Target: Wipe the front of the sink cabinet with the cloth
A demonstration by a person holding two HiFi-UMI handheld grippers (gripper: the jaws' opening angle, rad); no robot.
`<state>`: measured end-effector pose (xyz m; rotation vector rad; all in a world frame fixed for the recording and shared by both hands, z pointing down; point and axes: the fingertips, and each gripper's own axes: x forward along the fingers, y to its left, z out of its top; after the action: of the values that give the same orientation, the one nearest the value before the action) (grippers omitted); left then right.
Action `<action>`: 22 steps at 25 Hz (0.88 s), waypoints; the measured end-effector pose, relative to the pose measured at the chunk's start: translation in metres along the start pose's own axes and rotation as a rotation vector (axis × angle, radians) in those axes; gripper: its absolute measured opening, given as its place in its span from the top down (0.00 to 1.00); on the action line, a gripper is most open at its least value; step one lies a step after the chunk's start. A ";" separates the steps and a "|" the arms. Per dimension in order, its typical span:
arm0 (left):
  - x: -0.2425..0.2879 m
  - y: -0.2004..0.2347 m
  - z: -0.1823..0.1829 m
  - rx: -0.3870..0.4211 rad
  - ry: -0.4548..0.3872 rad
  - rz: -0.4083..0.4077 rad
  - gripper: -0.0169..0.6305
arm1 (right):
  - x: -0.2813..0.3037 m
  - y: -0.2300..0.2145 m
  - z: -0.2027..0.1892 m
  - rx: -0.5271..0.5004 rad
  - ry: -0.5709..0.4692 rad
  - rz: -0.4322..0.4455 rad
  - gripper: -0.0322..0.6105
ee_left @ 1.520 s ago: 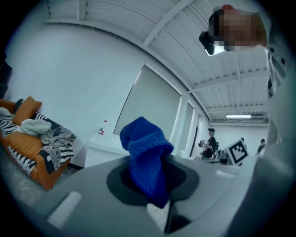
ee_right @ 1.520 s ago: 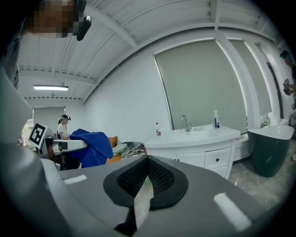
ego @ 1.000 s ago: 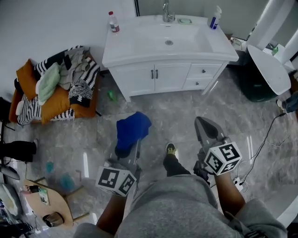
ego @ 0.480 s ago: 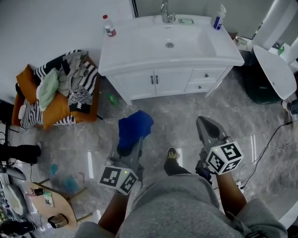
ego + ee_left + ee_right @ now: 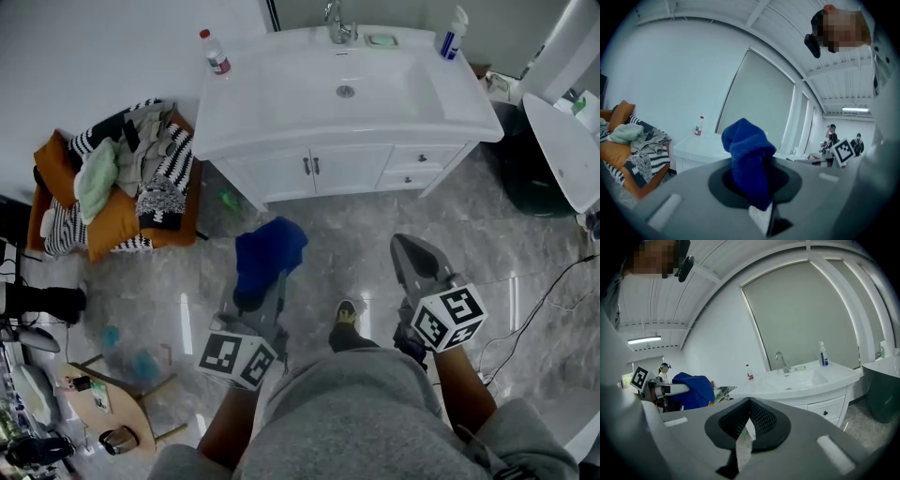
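grey left tongs (image 5: pixel 265 283) and right tongs (image 5: pixel 405 244) (black-white square markers (image 5: pixel 450 317) on both); grey clothes (image 5: pixel 347 412)

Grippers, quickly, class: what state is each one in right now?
Left gripper: closed on the blue cloth.
Right gripper: closed, holding nothing.

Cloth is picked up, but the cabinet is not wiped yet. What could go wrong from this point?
1. The left gripper pinches the blue cloth by one end only, with the rest bunched beyond the jaws. Pressed against the cabinet front, it might slip out.
2. A cable trails across the floor on the right, a possible snag when stepping closer.
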<state>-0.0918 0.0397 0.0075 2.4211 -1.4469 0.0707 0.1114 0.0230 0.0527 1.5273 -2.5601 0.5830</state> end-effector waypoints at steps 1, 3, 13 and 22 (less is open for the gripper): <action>0.004 0.000 0.001 0.000 0.000 0.002 0.88 | 0.003 -0.004 0.001 0.001 0.003 0.002 0.95; 0.012 0.000 0.003 -0.002 -0.002 0.009 0.88 | 0.008 -0.012 0.002 0.009 0.007 0.005 0.95; 0.018 0.003 0.009 0.005 -0.017 0.046 0.88 | 0.024 -0.015 -0.002 0.012 0.027 0.047 0.95; 0.017 0.012 0.009 -0.001 -0.009 0.011 0.88 | 0.031 0.004 -0.004 -0.009 0.037 0.050 0.95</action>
<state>-0.0945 0.0172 0.0054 2.4160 -1.4636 0.0608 0.0928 0.0003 0.0638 1.4395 -2.5767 0.5988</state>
